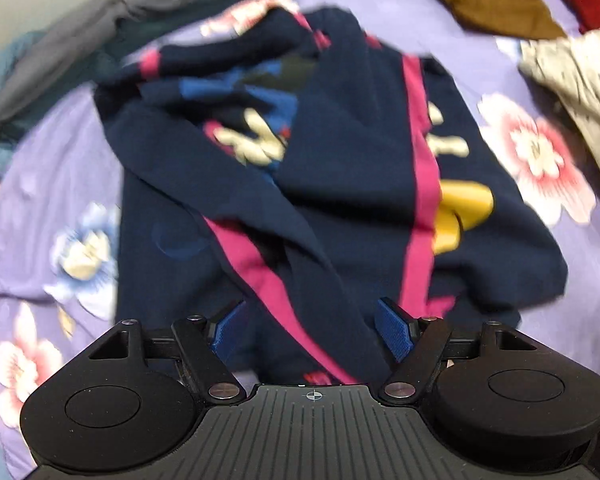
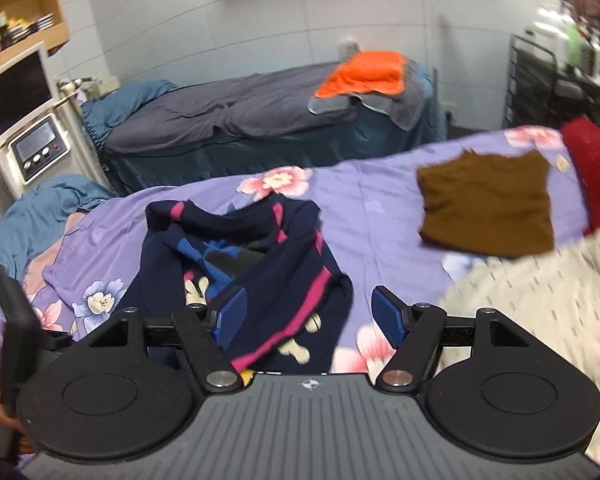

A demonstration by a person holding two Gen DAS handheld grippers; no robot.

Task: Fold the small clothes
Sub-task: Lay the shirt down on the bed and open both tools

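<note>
Left gripper (image 1: 314,330) spread wide, blue pads (image 1: 394,330) apart and grasping nothing, poised low over the near edge of the navy garment (image 1: 340,184). Right gripper (image 2: 310,314) likewise released, pads (image 2: 388,314) well apart, hovering over the garment's near right corner with nothing between them.

Navy garment (image 2: 260,248) lying crumpled on the bed, pink bands running along its folds, cream and yellow print showing through, one flap thrown diagonally across the middle.

Underneath, a lilac bedsheet (image 1: 60,152) printed with pink and pale blue flowers, rumpled at the left edge. Farther back to the right, a folded brown cloth (image 2: 488,204) lying flat, well apart from the navy piece. Beside it a red fabric (image 2: 592,160) at the far right, and nearer, a cream speckled cloth (image 2: 540,292) spilling toward the right gripper.

Beyond the bed, a second bed with grey bedding (image 2: 228,108) over a teal skirt, an orange towel (image 2: 364,72) folded on its far end. White tiled wall (image 2: 220,12) behind. At left, a white machine with a dark screen (image 2: 16,88) and buttons, under a wooden shelf (image 2: 24,4). At right, a dark rack (image 2: 540,80) loaded with bottles.
</note>
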